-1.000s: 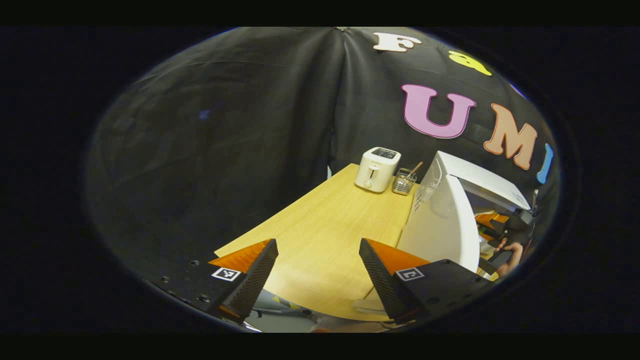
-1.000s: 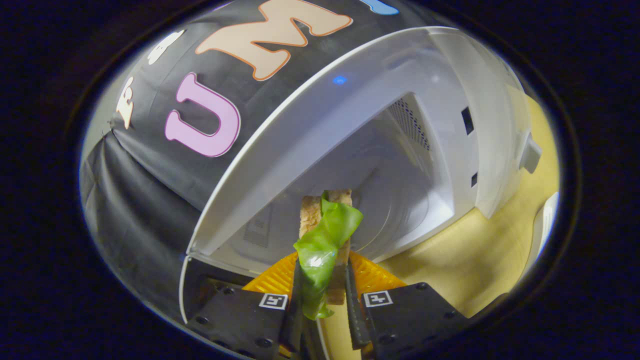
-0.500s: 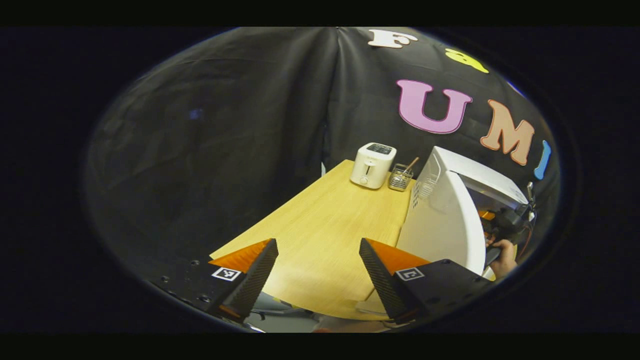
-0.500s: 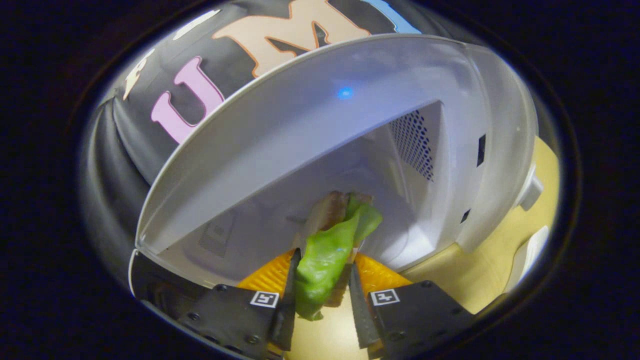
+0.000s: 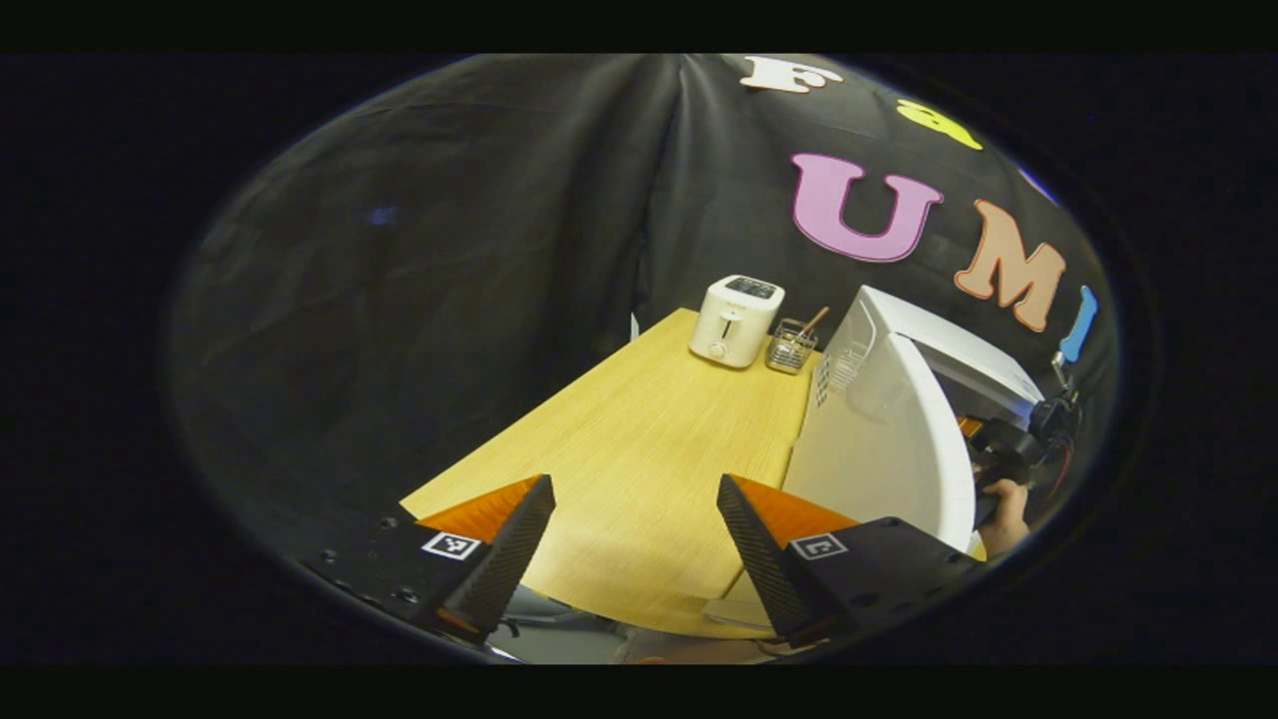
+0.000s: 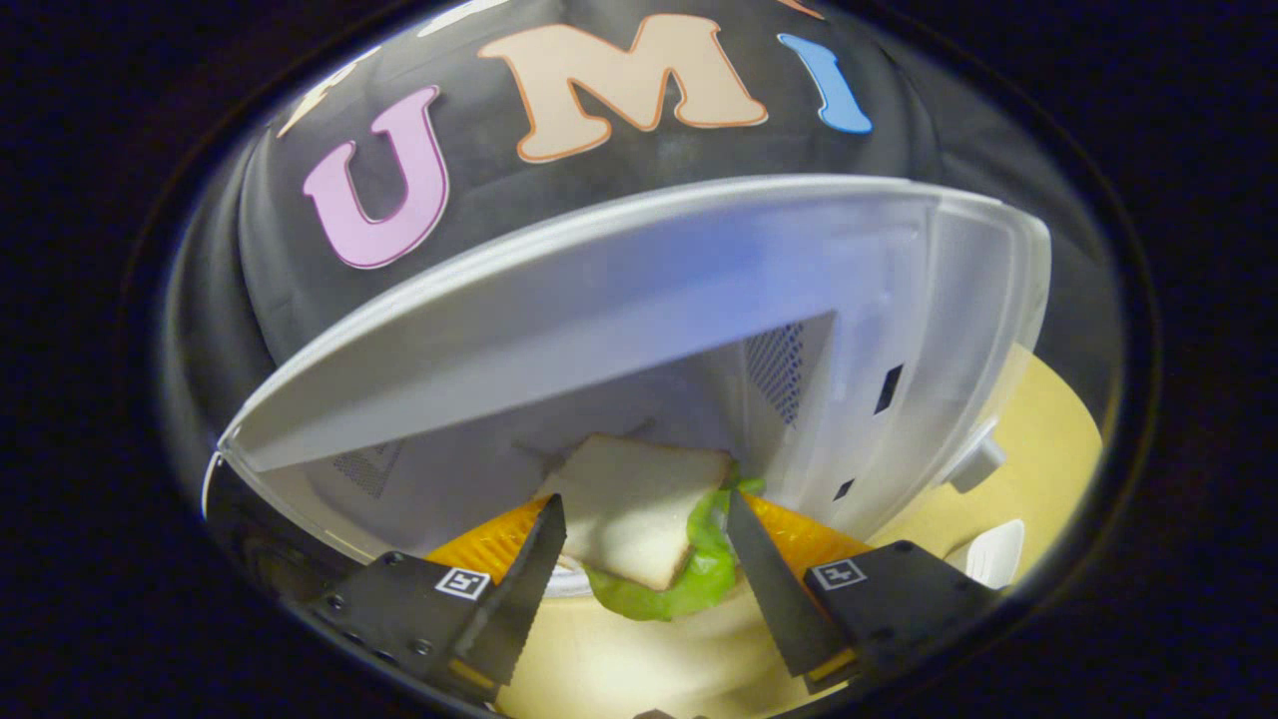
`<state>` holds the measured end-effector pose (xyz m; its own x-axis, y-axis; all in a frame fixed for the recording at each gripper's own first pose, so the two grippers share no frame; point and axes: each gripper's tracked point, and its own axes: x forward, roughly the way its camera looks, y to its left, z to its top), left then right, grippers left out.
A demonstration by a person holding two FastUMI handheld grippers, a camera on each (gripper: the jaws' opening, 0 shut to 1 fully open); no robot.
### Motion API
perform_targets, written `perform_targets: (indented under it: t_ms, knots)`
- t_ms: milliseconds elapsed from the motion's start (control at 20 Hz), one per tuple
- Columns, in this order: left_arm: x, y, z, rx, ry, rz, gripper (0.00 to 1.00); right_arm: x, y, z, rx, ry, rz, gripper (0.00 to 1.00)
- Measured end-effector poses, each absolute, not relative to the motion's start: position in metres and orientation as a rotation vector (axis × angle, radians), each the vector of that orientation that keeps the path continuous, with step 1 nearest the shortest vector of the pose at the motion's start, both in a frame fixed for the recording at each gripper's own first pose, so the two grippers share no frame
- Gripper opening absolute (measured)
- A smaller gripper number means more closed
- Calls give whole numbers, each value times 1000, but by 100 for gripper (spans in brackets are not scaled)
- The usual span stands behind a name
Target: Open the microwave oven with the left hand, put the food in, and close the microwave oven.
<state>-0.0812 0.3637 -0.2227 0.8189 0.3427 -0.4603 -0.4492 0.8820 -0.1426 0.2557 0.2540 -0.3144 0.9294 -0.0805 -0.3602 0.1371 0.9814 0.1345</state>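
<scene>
Both the left gripper point(image 5: 635, 544) and the right gripper point(image 6: 639, 574) look alike — black screwed bodies, square white markers, orange-backed ridged fingers point(image 6: 519, 589).

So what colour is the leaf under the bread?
Green; the leaf shows best in the right gripper view.

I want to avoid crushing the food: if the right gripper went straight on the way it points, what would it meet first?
Most likely the sandwich, lying flat in the microwave between the open right gripper's fingers; behind it comes the back wall, though depth is unclear.
</scene>
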Motion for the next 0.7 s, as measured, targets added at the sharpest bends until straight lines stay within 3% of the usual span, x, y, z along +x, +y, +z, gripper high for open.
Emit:
perform_targets:
  t_ms: [200,250,300,350,400,450,600,650,700]
  knots:
    - [-80,357,-234,-257,476,367,95,231,250,-299,139,356,-103,100]
    - [-80,354,-236,-255,484,347,94,222,249,-296,134,354,-100,92]
    - [-80,352,-237,-251,493,331,93,211,249,-292,140,357,-98,92]
    - [-74,347,-240,-245,501,313,93,200,251,-289,149,359,-84,100]
    - [-72,346,-242,-239,508,295,93,188,251,-288,150,369,-79,92]
    - [-70,344,-243,-234,513,280,92,175,250,-287,149,377,-77,92]
    - [-62,336,-248,-225,526,235,79,132,241,-285,156,402,-83,92]
    - [-59,332,-250,-224,536,214,67,118,236,-284,159,413,-93,92]
    - [-59,329,-252,-222,545,195,69,105,229,-284,162,424,-106,92]
